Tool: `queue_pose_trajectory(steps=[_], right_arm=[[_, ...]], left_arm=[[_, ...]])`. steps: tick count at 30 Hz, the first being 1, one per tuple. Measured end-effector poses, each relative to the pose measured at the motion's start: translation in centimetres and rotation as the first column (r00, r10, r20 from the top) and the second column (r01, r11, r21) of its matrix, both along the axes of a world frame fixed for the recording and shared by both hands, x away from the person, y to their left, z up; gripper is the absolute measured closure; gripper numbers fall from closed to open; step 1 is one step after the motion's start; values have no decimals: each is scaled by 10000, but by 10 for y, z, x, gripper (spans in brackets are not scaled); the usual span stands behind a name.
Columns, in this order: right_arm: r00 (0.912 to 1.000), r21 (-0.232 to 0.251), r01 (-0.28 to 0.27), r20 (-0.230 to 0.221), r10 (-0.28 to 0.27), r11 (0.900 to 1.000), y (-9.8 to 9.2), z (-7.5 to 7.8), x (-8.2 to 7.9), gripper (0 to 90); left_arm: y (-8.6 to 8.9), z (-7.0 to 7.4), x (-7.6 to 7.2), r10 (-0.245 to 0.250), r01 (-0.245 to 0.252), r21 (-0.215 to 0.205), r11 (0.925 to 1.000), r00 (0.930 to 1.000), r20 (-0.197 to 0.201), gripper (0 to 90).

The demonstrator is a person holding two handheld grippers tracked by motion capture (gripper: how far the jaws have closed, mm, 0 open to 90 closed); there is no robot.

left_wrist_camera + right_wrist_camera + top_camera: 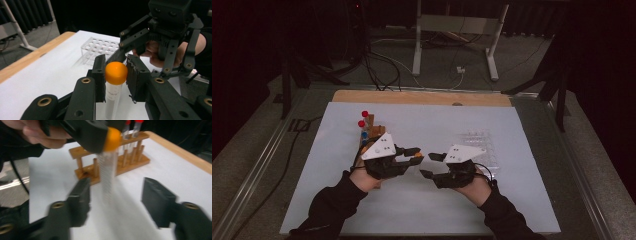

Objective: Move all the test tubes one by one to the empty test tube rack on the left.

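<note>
A clear tube with an orange cap [116,72] hangs upright above the white table. My left gripper [116,76] is shut on the cap, one pad on each side. In the high view the left gripper [414,156] and right gripper [428,165] meet tip to tip at the table's middle. My right gripper [117,200] stands open. The tube's blurred body [107,175] is just beyond its two pads [80,200], and neither pad touches it. A wooden rack [112,162] behind the tube carries two red-capped tubes [363,119].
A clear plastic rack [477,142] with empty wells sits right of the hands, also seen as the plastic rack [100,48] in the left gripper view. The white mat [427,210] lies on a wooden tabletop [422,97]. Cables and a stand are on the floor beyond.
</note>
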State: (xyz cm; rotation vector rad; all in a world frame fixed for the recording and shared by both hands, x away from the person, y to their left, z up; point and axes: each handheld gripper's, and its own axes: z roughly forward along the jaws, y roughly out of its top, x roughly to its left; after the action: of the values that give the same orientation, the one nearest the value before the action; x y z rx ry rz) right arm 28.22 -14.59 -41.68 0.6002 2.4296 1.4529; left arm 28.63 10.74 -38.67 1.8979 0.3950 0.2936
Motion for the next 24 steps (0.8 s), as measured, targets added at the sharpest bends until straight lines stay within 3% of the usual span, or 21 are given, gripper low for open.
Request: queue_pose_trajectory(steps=[4, 6, 8, 11, 16, 24], right_arm=[[9996, 233, 272, 19, -273, 9994, -5, 1, -1, 147], [9992, 376, 409, -26, -408, 9985, -9, 1, -2, 102], [9994, 476, 253, -249, -242, 9985, -12, 0, -1, 18], [9993, 522, 226, -316, -209, 9984, -16, 0, -1, 0], [9987, 468, 513, 10, -514, 9976, -19, 0, -2, 0], [9972, 446, 656, 323, -671, 9968, -20, 0, -4, 0]], left_arm=[[15, 7, 0, 389, -390, 10, 9992, 9991, 161, 714], [23, 10, 0, 639, -639, -15, 9980, 9979, 110, 715], [32, 11, 0, 922, -922, -20, 9957, 9957, 116, 714], [44, 13, 1, 1227, -1226, -59, 9924, 9924, 83, 714], [62, 18, -1, 1848, -1849, 182, 9826, 9827, 85, 714], [87, 21, -4, 2504, -2505, 86, 9681, 9681, 94, 714]])
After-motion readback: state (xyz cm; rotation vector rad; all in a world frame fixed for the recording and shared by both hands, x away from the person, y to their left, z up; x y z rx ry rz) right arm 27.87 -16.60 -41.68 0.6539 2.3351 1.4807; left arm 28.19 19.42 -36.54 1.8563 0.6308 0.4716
